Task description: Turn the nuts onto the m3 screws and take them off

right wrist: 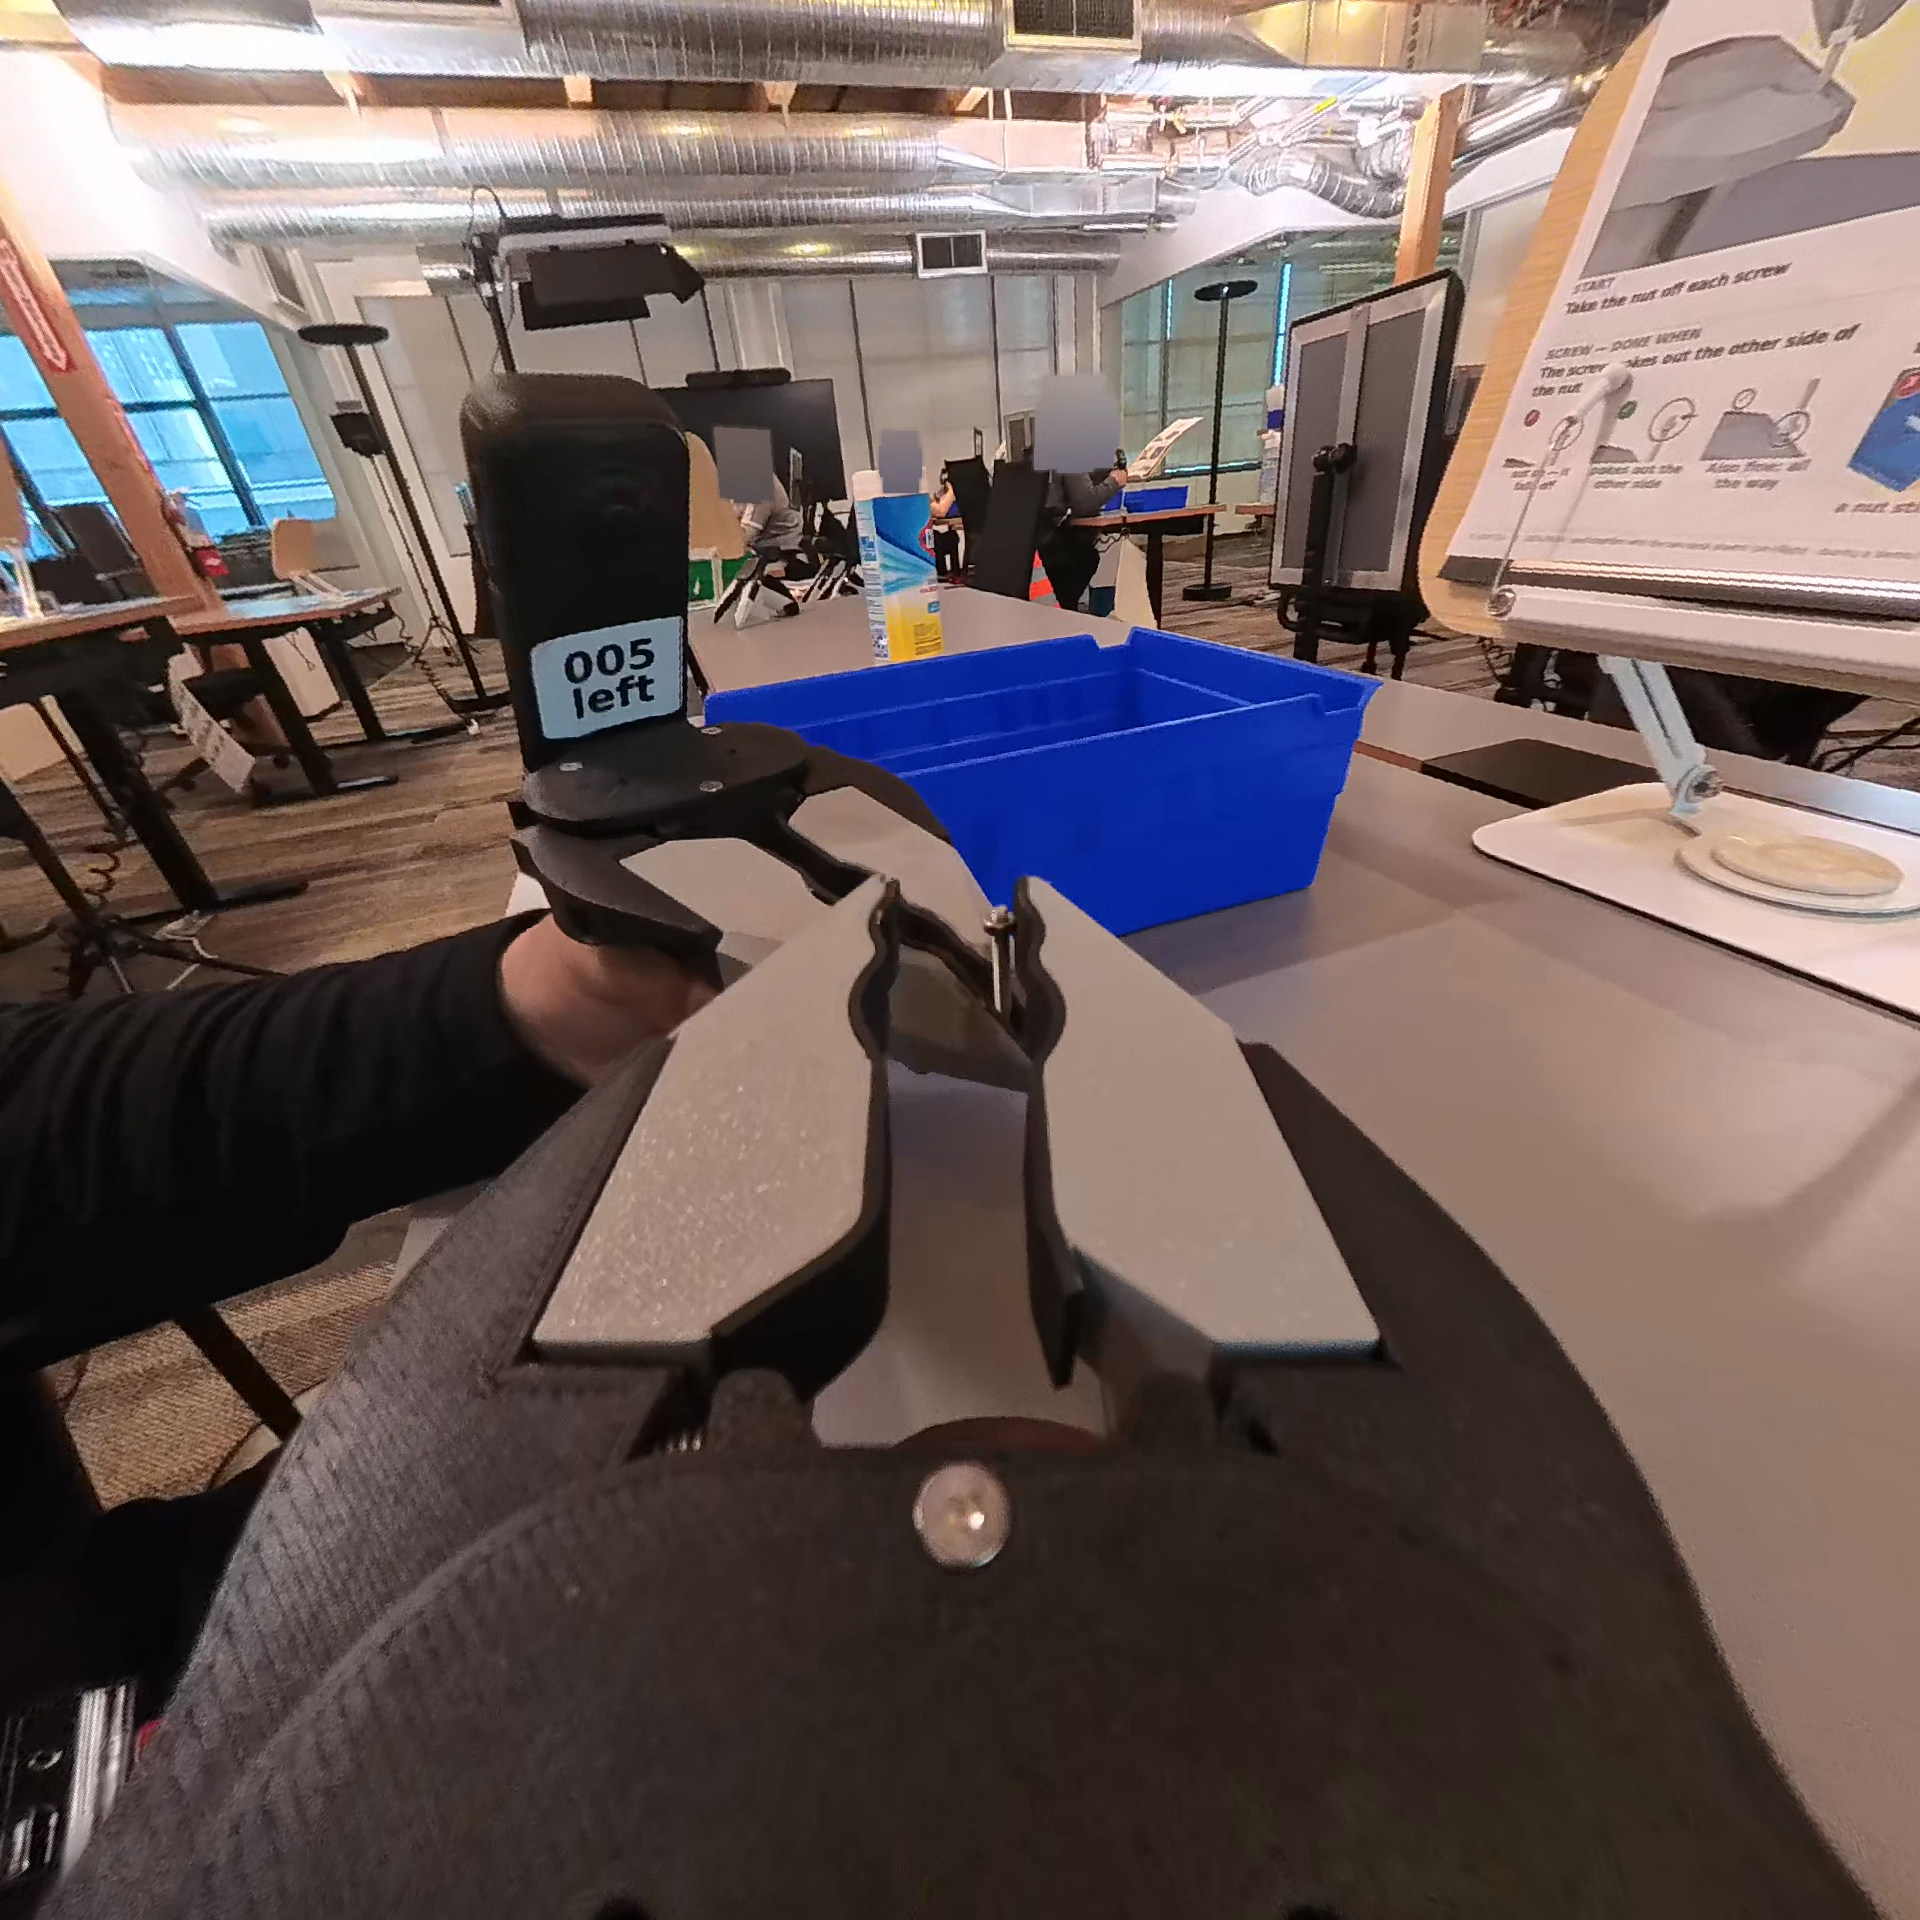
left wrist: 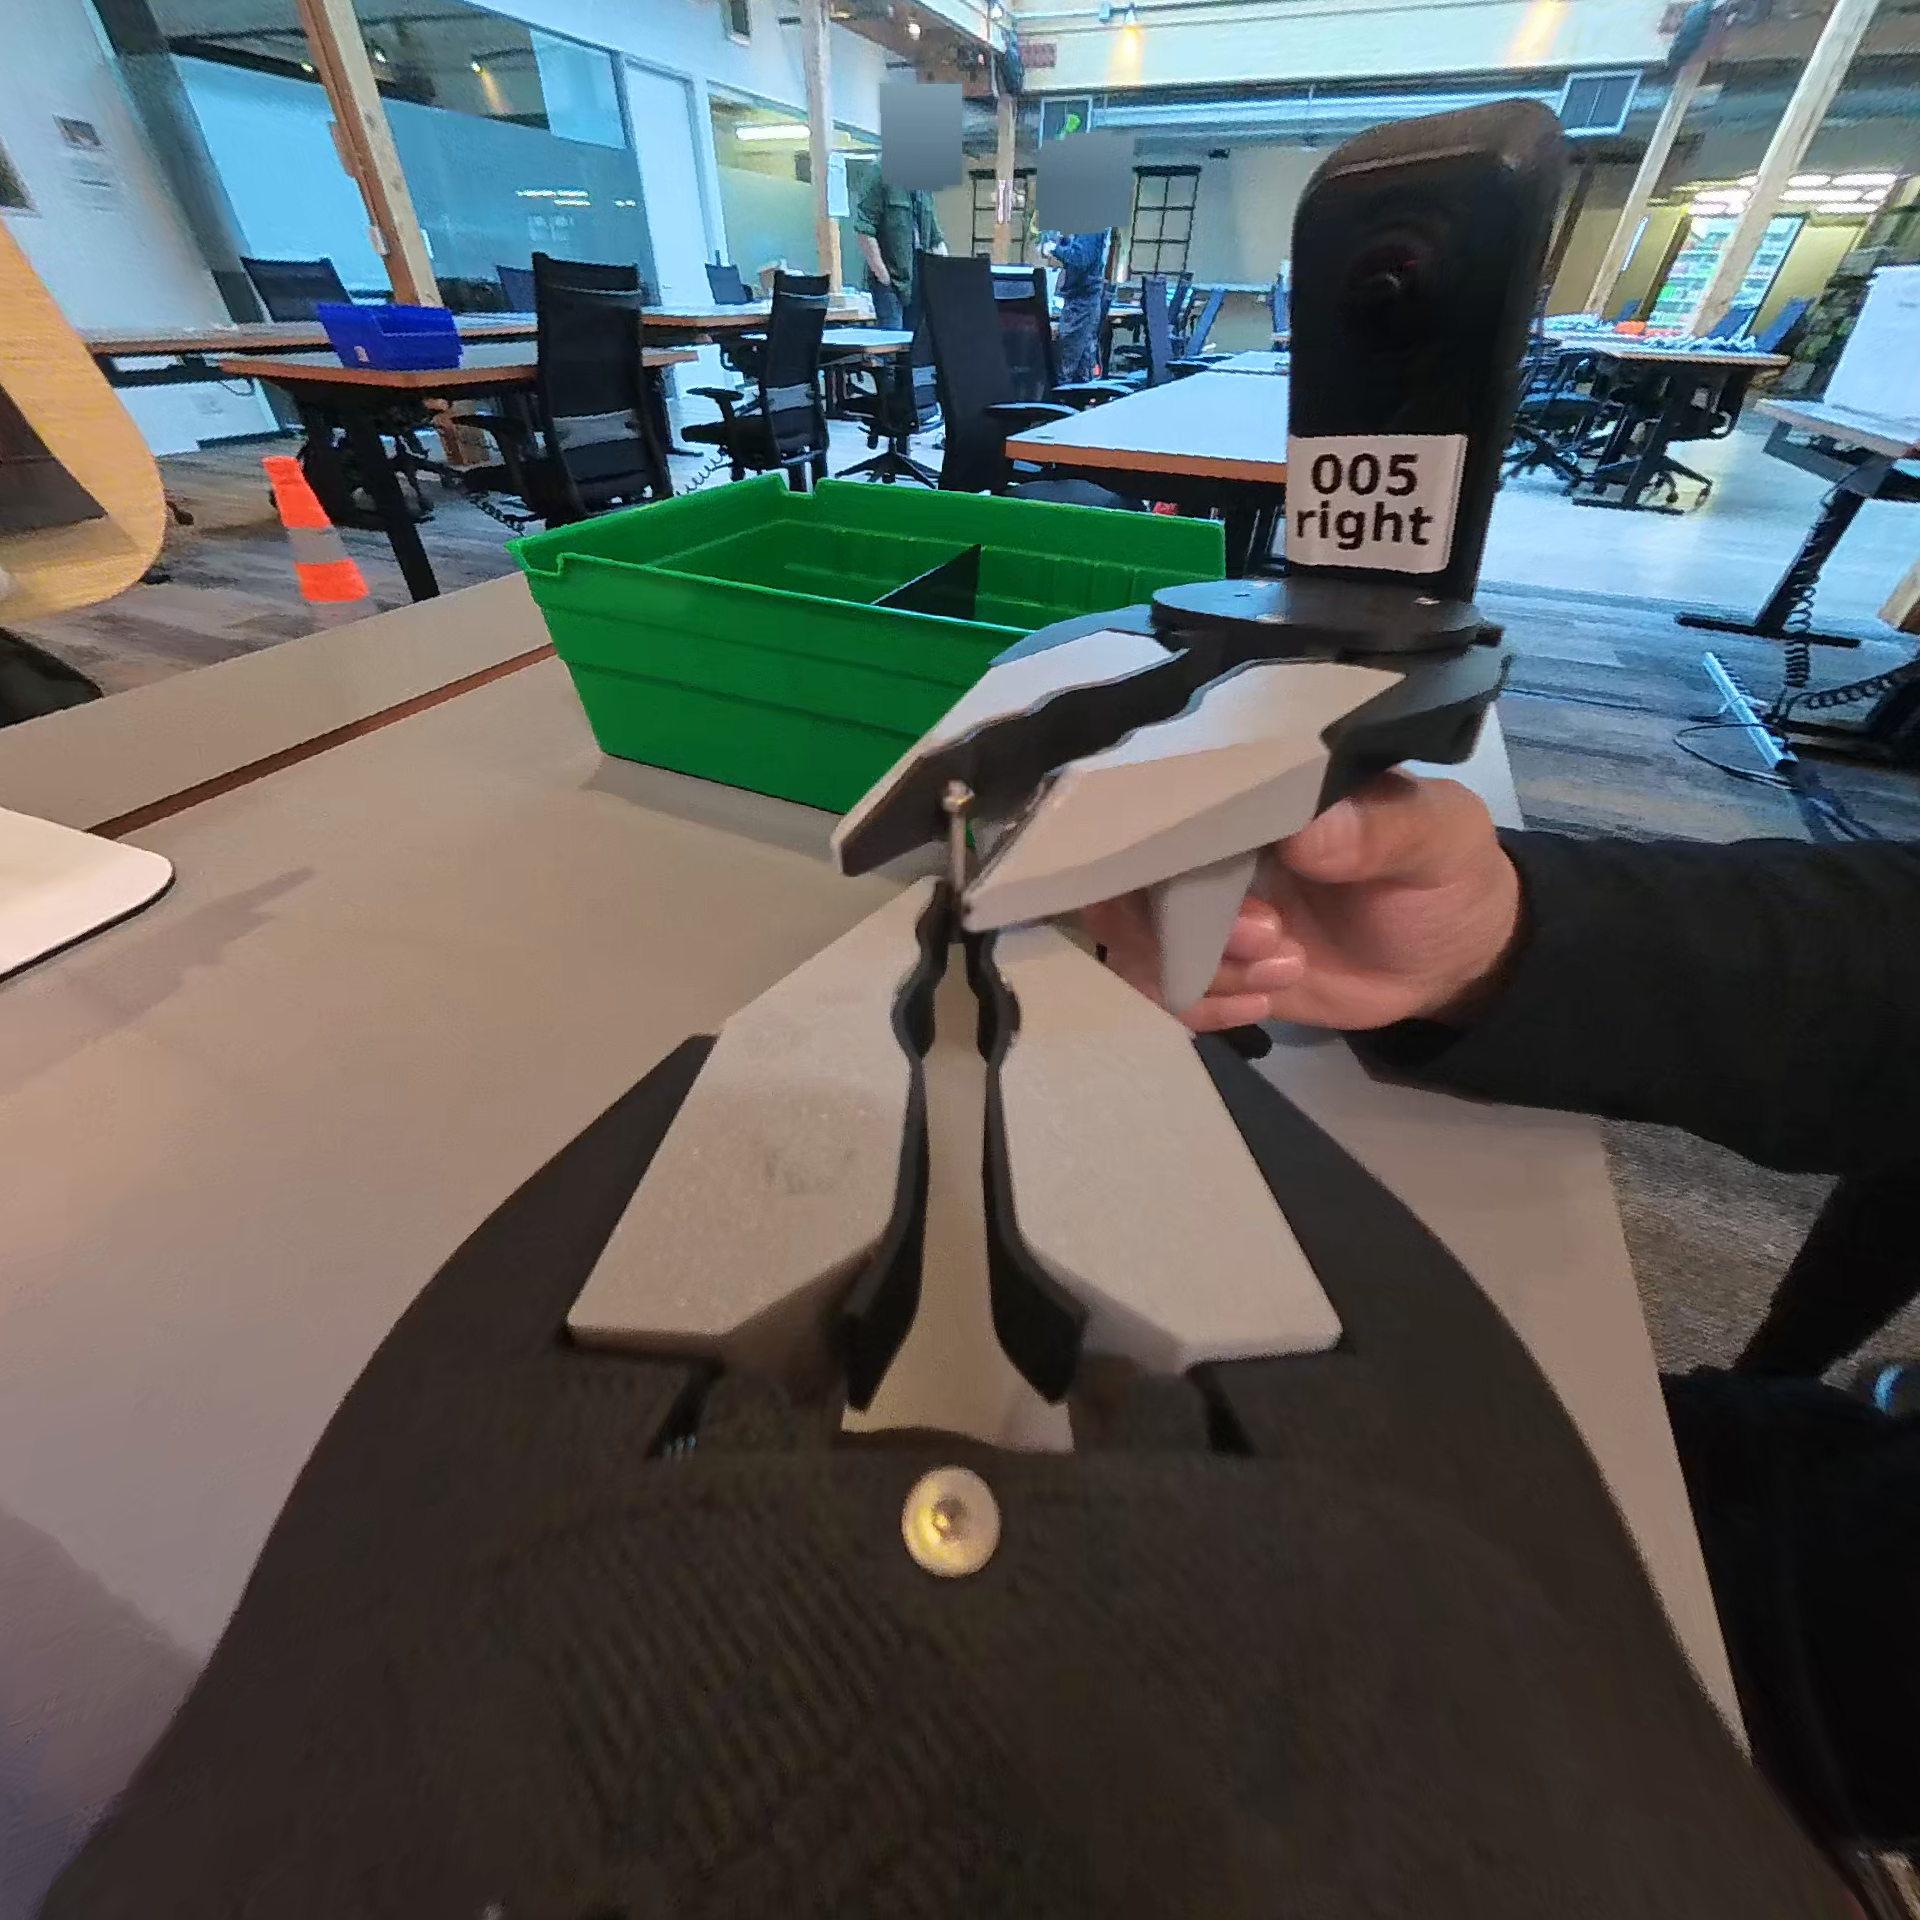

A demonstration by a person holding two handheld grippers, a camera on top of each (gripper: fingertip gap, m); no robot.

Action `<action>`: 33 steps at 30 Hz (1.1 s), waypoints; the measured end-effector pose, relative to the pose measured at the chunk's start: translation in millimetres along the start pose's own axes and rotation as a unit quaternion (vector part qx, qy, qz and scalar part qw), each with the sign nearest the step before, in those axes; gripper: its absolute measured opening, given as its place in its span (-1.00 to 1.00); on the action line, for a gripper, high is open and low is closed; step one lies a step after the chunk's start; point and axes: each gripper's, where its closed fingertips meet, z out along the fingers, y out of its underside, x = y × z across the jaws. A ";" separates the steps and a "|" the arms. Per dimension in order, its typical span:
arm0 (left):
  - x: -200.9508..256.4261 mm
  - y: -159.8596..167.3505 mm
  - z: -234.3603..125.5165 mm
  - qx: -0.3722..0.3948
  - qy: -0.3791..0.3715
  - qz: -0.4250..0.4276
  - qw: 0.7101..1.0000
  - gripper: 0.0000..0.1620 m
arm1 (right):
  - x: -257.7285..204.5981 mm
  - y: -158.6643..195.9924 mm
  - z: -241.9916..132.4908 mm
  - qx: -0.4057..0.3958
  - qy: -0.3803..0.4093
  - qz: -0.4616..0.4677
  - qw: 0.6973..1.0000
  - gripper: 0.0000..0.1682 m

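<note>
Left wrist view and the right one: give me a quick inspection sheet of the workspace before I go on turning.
Surface: grey table, bare near the grippers.
Job's things: one screw upright between both grippers; its wider top could be head or nut.
Clutter: green bin, blue bin, paper stand, canister.
Grippers: left gripper fingers shut on the screw's lower end; right gripper fingers apart, the screw against one.
Cables: none on the table; coiled cables on the floor under desks.
Surroundings: open office, desks, chairs, people far off, orange cone.
</note>
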 end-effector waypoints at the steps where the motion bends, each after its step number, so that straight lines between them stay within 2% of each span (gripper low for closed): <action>1: -0.6 -0.1 -0.1 0.000 -0.003 0.001 1.000 -1.00 | 1.1 -0.5 -0.5 0.001 0.005 -0.004 1.000 -0.78; 9: -22.8 -7.8 -9.7 0.030 -0.044 -0.039 0.998 -1.00 | 11.1 -8.6 -8.4 0.024 0.022 0.013 0.999 -0.76; 16: -17.9 -2.2 -5.1 0.012 -0.041 -0.021 0.999 -0.99 | 3.8 -2.5 -3.0 0.007 0.012 -0.004 1.000 -0.77; 19: -10.8 -4.5 -5.3 0.019 -0.011 -0.038 0.999 -1.00 | 0.9 -3.9 -2.3 0.011 0.002 0.002 1.000 -0.75; 26: -10.7 -1.2 -3.0 0.007 -0.024 -0.015 1.000 -1.00 | 6.6 -5.3 -4.9 0.013 0.018 0.000 1.000 -0.75; 29: -11.5 0.9 -2.7 0.000 -0.028 -0.010 1.000 -1.00 | 6.2 -4.1 -4.4 0.009 0.020 -0.009 1.000 -0.80; 32: -9.3 1.1 -1.9 -0.001 -0.023 -0.008 1.000 -1.00 | 10.8 0.3 -4.1 -0.006 0.039 -0.022 0.999 -0.97; 33: -10.0 2.1 -1.7 -0.004 -0.026 -0.005 1.000 -1.00 | 11.8 1.1 -4.3 -0.009 0.041 -0.023 0.999 -0.98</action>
